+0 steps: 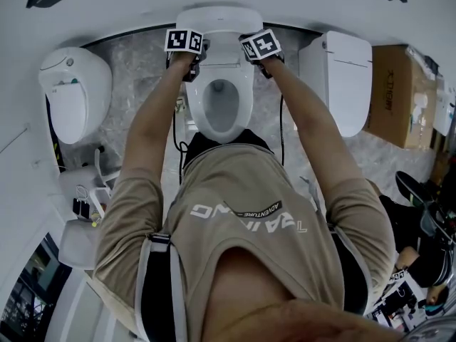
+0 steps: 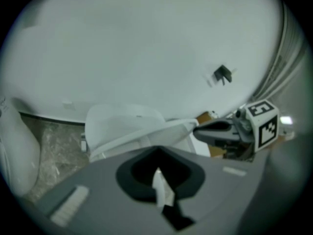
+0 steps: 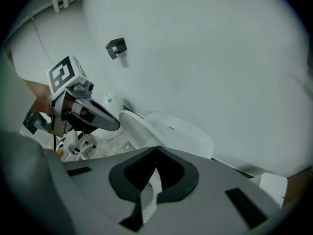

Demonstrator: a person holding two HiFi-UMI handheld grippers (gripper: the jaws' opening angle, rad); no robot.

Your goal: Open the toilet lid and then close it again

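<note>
Both grippers clamped on the raised toilet lid [image 1: 217, 21].
Head view: lid at 12 o'clock, seat [image 1: 246, 109] and bowl exposed below it; left gripper [image 1: 196, 57] at 11 and right gripper [image 1: 249, 55] at 1, one on each side edge. Left gripper view: jaws closed with a thin white lid edge between them, lid tilted, right gripper's tip on its far edge at 3. Right gripper view: jaws closed on a white edge too, left gripper at 9.

Glossy, smooth toilet lid [image 1: 219, 18]; mottled stone-look floor [image 1: 133, 57]; matt cardboard box [image 1: 396, 95] at three o'clock; soft cloth shirt [image 1: 242, 184].
</note>
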